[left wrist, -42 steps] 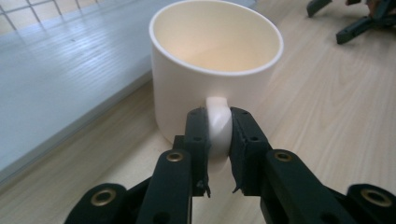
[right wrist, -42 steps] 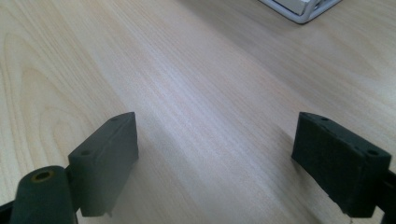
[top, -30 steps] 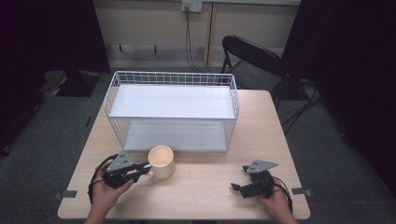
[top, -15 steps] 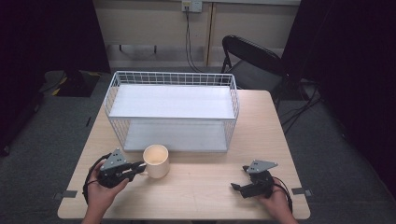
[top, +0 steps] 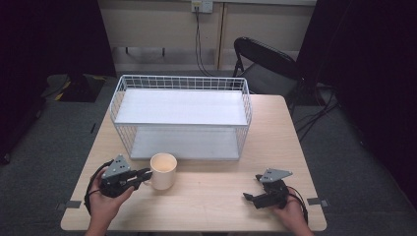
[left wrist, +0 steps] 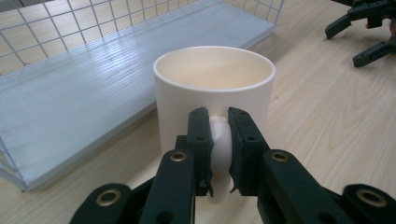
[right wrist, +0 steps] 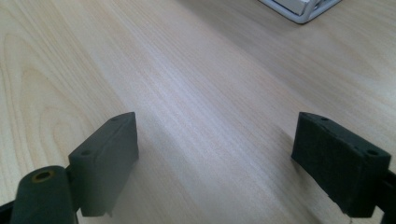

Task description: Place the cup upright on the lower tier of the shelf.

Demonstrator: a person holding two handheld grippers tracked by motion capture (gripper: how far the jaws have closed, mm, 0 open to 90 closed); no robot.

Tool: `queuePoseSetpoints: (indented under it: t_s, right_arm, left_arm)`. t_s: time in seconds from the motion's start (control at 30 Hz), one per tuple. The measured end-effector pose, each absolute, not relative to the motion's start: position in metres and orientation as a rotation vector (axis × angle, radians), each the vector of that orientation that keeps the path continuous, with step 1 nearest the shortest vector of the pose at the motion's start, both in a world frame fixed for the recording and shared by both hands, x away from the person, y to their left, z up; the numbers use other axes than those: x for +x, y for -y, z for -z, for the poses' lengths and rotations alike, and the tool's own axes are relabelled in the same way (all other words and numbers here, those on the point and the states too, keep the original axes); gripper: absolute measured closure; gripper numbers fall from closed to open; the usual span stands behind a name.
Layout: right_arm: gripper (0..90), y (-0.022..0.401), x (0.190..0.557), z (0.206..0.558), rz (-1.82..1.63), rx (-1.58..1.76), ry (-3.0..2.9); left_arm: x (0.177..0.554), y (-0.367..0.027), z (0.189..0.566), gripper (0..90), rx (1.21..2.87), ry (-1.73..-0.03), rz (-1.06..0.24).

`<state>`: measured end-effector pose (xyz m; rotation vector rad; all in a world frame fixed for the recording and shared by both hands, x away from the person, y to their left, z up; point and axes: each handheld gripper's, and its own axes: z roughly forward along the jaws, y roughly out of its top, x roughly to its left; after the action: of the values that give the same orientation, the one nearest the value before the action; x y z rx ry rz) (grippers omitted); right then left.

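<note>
A cream mug stands upright on the wooden table, just in front of the wire basket. My left gripper comes at it from the left and is shut on the mug's handle. In the left gripper view the two black pads clamp the handle from both sides, and the mug is empty. My right gripper rests low on the table at the front right, open. Bare wood lies between the jaws of the right gripper.
A white wire basket with a pale board floor takes up the middle and back of the table. Its front wall is right behind the mug. A black folding chair stands beyond the far right corner. The right gripper appears far off across the table.
The left gripper and the mug in its grip have shifted a little to the left. The right gripper has stayed where it was.
</note>
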<state>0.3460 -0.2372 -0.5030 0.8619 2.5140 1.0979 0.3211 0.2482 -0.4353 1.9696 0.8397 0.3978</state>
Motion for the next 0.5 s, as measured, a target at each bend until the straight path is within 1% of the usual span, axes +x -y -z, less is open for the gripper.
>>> queuePoseSetpoints:
  t_s: [0.17,0.5]
  right_arm:
    - [13.8,0.237,0.346,0.503,-1.098,0.862,-2.514]
    - [13.8,0.237,0.346,0.503,-1.098,0.862,-2.514]
  left_arm:
    - [0.322,-0.253,0.44,80.1,1.927,-0.873,-0.372]
    - [0.319,-0.254,0.454,79.8,1.96,-0.899,-0.369]
